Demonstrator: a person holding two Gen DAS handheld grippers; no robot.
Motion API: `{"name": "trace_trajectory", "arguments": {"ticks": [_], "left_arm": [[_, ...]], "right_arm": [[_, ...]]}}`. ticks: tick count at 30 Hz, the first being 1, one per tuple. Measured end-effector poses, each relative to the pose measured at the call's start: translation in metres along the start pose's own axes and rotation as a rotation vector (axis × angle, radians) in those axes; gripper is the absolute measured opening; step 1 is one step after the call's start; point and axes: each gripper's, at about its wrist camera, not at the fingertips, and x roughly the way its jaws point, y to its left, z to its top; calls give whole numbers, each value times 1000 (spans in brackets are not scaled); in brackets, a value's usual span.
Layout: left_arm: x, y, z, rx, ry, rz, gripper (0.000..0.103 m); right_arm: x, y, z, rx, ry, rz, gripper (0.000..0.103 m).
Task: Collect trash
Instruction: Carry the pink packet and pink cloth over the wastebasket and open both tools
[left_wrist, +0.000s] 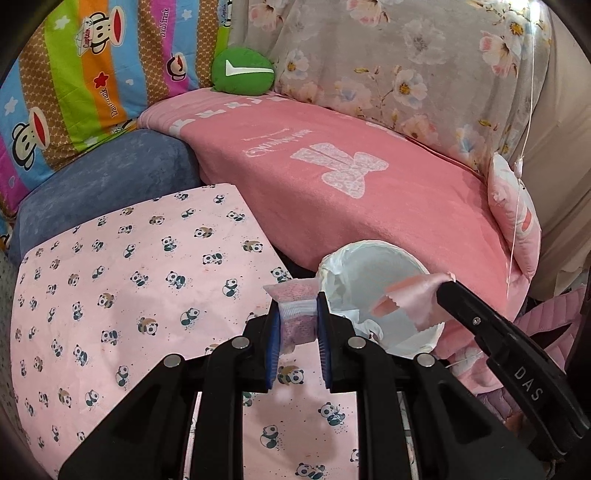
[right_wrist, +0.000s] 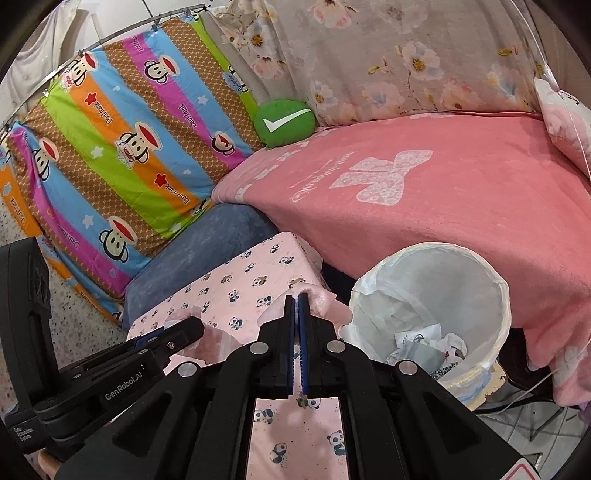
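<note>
Right now both grippers are loaded: left gripper (left_wrist: 298, 325) is clenched on a small clear pouch (left_wrist: 295, 314) with pinkish contents, held over the panda-print table (left_wrist: 110, 295) just beside the bin (left_wrist: 373, 254); right gripper (right_wrist: 297, 314) is pinched tight on a pink scrap of wrapper (left_wrist: 410, 299), which in the left view hangs over the bin's mouth. Bin is lined with a white bag (right_wrist: 369, 295) and already has crumpled paper (right_wrist: 424, 343) at the bottom. My read: the drop step is in hand. To do it well, get the scrap fully inside the rim before letting go, since it's light and floppy and could drift or snag on the liner edge; then bring the pouch across the rim, not just to it, and release low. Keep the two grippers from clashing over the opening. Hard to tell: what the pouch holds, how much of the scrap is behind the right fingers, and the bin's base, cut off by the gripper body. Whether more trash remains on the table is hidden under the gripper frames.
</note>
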Motion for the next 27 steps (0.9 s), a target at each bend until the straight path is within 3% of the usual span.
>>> {"name": "trace_trajectory", "arguments": {"ticks": [14, 27], "left_arm": [[29, -69, 17, 75, 23, -79, 17], [73, -106, 19, 144, 95, -107, 19]], "right_arm": [[-13, -63, 3, 90, -31, -57, 4], [-2, -121, 5, 169, -18, -108, 4]]}}
